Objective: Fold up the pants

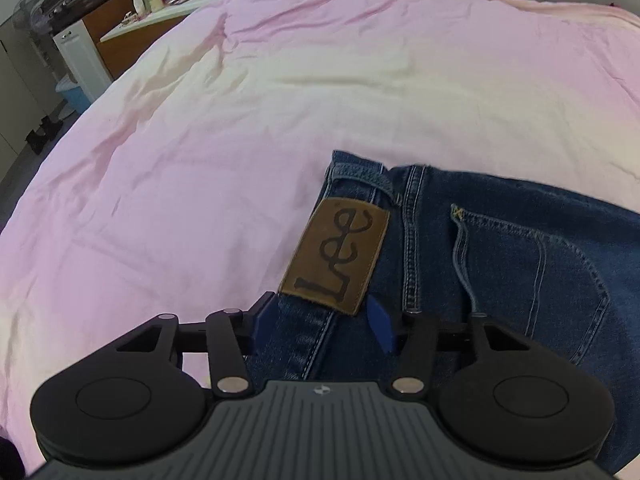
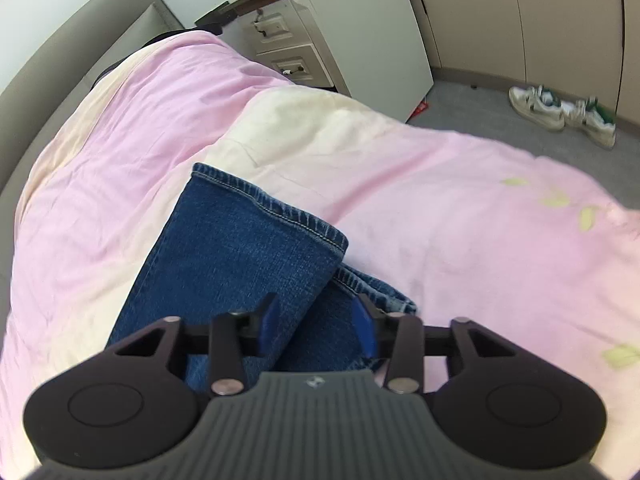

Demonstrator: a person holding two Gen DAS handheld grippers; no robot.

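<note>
Dark blue jeans [image 1: 500, 248] lie on a pink bed cover [image 1: 240, 120], back side up, with a brown leather patch [image 1: 338, 254] on the waistband. My left gripper [image 1: 324, 320] is open, its blue fingers [image 1: 380, 322] straddling the waistband just below the patch. In the right wrist view the leg ends [image 2: 240, 248] lie stacked, the upper hem crossing over the lower one. My right gripper [image 2: 316, 324] is open with its fingers [image 2: 364, 330] either side of the leg cloth near the hems.
The bed cover [image 2: 440, 208] spreads wide beyond both ends of the jeans. A grey headboard [image 2: 60, 40] and a white nightstand [image 2: 340, 40] stand beyond the bed. White sneakers [image 2: 560, 112] lie on the floor. A cluttered desk [image 1: 160, 4] stands past the left edge.
</note>
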